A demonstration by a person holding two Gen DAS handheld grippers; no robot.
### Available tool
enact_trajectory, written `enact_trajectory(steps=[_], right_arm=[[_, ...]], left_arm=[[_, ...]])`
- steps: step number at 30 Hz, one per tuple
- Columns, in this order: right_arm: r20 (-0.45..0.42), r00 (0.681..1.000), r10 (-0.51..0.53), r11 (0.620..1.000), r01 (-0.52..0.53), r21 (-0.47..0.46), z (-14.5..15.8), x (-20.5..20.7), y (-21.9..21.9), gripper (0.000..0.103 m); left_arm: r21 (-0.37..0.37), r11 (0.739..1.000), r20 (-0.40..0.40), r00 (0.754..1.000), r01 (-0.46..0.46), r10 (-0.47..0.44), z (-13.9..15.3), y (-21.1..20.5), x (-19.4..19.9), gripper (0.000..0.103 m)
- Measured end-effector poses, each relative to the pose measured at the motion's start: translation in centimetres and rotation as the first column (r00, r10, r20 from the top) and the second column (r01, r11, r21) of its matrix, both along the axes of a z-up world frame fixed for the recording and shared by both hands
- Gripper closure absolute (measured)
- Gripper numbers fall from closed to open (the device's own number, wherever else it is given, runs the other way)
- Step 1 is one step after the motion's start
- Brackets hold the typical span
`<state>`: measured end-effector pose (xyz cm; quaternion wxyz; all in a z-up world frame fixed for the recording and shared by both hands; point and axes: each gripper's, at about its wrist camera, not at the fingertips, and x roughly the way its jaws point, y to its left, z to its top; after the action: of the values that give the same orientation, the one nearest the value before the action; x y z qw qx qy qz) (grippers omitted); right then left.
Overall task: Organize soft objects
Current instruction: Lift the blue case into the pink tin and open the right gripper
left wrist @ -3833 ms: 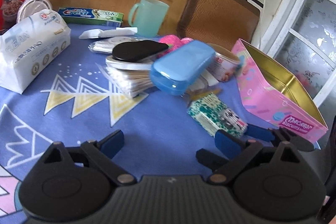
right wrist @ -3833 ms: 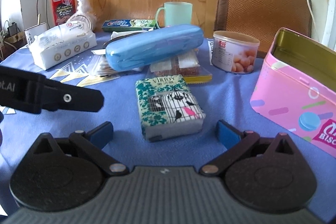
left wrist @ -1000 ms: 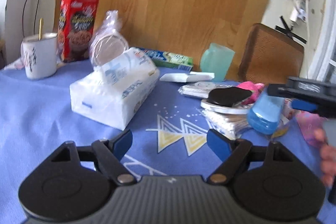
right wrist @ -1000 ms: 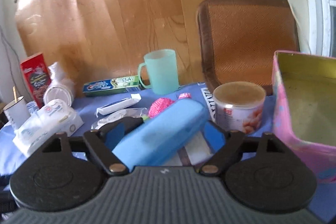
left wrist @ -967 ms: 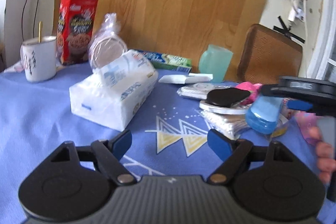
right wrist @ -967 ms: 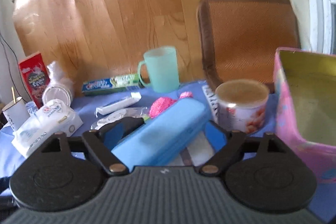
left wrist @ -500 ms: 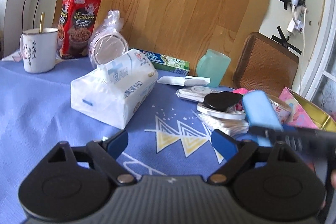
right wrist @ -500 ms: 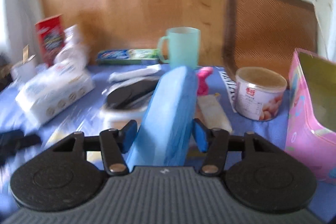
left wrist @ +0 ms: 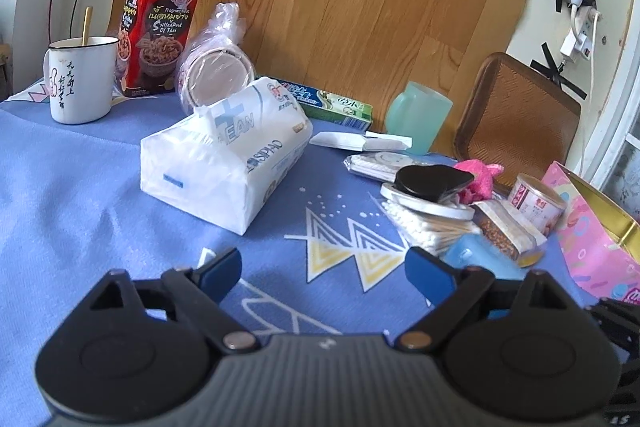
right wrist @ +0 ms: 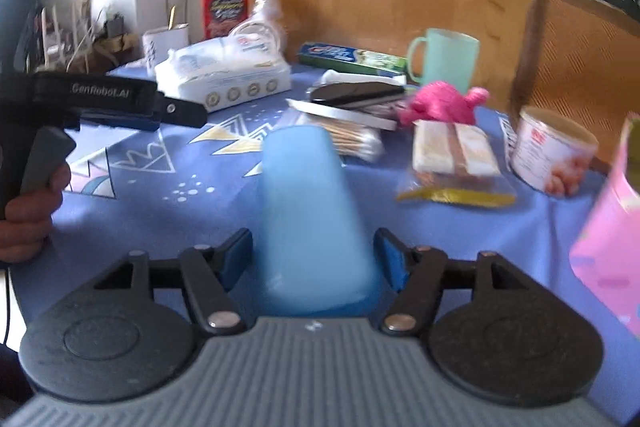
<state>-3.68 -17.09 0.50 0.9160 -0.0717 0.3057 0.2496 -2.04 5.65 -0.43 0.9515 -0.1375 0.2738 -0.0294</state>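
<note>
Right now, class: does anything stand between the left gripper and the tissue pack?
Nothing visible. The left gripper, jaws opening and empty, faces the tissue pack across bare blue tablecloth.

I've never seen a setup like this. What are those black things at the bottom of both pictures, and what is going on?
There is no robot here: a person holds a two-finger gripper in each hand, each with a camera looking along its fingers. One picture comes from the left gripper, whose jaws are opening with nothing between them. The other comes from the right gripper, whose jaws are opening around a blue case on the blue tablecloth. Nearby lie a tissue pack, a pink soft toy and a pink tin.
</note>
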Motion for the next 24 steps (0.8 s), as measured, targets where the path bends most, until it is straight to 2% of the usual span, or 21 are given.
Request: enact_trajectory(steps=[4,10,13,17,20,21,22,23,24], right_arm=[[0.007,1.0,-0.009,1.0,0.009,0.009,-0.2,-0.6,-0.5,0.026],[0.018,1.0,-0.022,1.0,0.022,0.019,-0.3,-0.9,-0.9,0.023],[0.017,1.0,-0.023,0.999,0.023,0.031,-0.3,-0.8,-1.1,0.023],[0.018,1.0,-0.005,1.0,0.004,0.029,-0.4,-0.9,-1.0,0.023],[0.023,1.0,0.014,0.999,-0.014,0.029,-0.3,-1.1,-1.0,0.024],[0.02,1.0,0.016,0.999,-0.017,0.029,-0.4,-1.0,-0.9,0.035],[0.006,1.0,0.02,1.0,-0.02,0.022,-0.5,-0.9,-0.8,0.046],[0.012,1.0,0.02,1.0,-0.02,0.017,-0.5,-0.9,-0.7,0.047],[0.016,1.0,0.025,1.0,-0.025,0.012,-0.5,-1.0,-0.5,0.048]], left_arm=[[-0.008,1.0,-0.019,1.0,0.008,-0.008,-0.1,0.1,0.3,0.011],[-0.065,0.995,-0.058,0.995,0.073,-0.077,0.1,-0.4,0.6,0.007],[-0.155,0.975,-0.082,0.981,0.161,-0.175,0.5,-1.9,0.4,0.007],[-0.182,0.95,-0.115,0.954,0.254,-0.277,1.1,-5.0,0.7,0.007],[-0.251,0.925,-0.166,0.929,0.285,-0.332,0.3,-6.6,1.7,0.009],[-0.257,0.925,-0.17,0.929,0.281,-0.329,0.1,-7.1,1.9,0.009],[-0.243,0.93,-0.161,0.934,0.274,-0.318,0.1,-7.4,2.0,0.015],[-0.236,0.929,-0.165,0.931,0.283,-0.326,0.1,-7.8,2.3,0.031],[-0.242,0.925,-0.167,0.926,0.294,-0.339,0.0,-8.2,2.5,0.034]])
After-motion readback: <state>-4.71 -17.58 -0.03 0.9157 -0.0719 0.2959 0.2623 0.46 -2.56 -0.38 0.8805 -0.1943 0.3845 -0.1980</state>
